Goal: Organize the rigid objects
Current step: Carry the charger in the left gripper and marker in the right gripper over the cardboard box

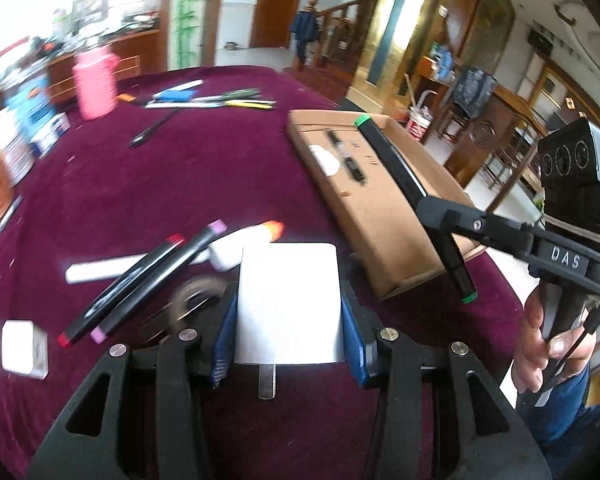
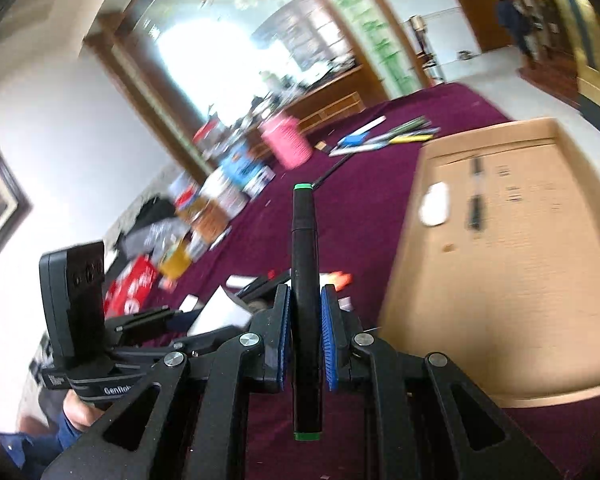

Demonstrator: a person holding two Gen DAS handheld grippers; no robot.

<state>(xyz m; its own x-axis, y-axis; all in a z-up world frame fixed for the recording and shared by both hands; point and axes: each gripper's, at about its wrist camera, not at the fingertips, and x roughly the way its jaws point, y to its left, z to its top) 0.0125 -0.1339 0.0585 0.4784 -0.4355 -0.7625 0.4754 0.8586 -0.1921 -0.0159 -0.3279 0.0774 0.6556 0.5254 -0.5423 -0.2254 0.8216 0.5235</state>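
Maroon tablecloth (image 1: 180, 184); "DAS" hand-held gripper (image 1: 440, 216)

floor: white tile (image 1: 256, 56) | door: brown wood (image 1: 278, 2) | window: bright daylight (image 2: 204, 60) | stairs: wooden railing (image 1: 346, 10)

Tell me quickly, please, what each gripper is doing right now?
Left gripper: shut on the white charger.
Right gripper: shut on the black marker.
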